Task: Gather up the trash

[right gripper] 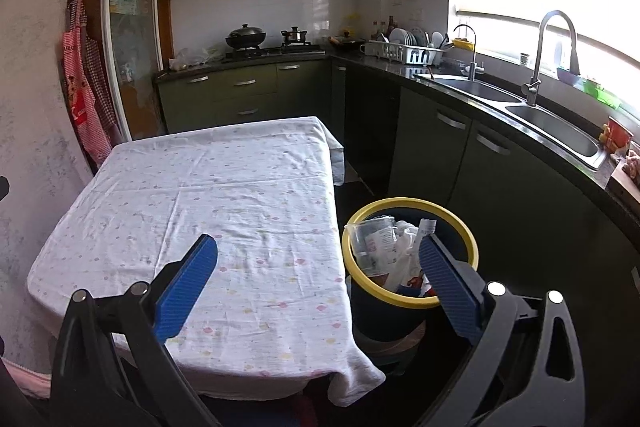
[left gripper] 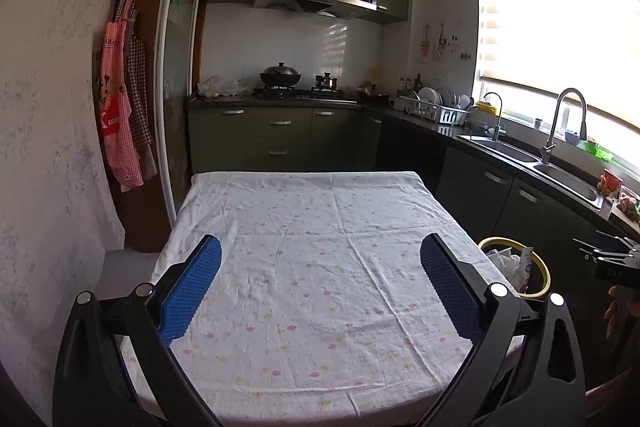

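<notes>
1. Left gripper (left gripper: 320,291) was spread wide, nothing between its blue pads, above the table (left gripper: 304,227) with its white patterned cloth.
2. Right gripper (right gripper: 316,279) was likewise wide open and empty, over the table's right edge.
3. Trash (right gripper: 394,247), a clear cup, crumpled paper and wrappers, sat inside the yellow-rimmed bin (right gripper: 472,247) just beside the table.

Both wrist views look from the table's (left gripper: 320,247) near edge toward the far stove (right gripper: 276,47); the right view sits further right, above the bin (right gripper: 408,303).
</notes>
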Tool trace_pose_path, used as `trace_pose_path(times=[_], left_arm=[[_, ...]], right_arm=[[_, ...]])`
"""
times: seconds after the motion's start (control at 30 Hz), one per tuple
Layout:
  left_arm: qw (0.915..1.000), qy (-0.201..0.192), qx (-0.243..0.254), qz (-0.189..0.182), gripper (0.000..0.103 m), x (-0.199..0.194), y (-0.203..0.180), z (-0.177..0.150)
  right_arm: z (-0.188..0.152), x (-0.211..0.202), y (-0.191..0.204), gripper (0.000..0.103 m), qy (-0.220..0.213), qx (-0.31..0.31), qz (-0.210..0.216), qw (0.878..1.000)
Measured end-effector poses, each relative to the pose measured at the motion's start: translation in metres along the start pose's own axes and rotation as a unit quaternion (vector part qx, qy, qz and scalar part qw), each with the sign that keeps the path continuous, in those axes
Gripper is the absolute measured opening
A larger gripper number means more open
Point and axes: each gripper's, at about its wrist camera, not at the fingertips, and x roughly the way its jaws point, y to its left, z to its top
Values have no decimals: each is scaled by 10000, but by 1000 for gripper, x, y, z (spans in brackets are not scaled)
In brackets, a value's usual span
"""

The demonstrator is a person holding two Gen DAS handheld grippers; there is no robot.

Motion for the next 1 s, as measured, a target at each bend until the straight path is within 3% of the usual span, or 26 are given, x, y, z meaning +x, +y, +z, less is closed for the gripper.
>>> trace_pose_path(times=[1.0], left_arm=[[10000,91,30,5,98,2,-5,5]], right_arm=[[0,6,-2,96,-21,109,63,9999]])
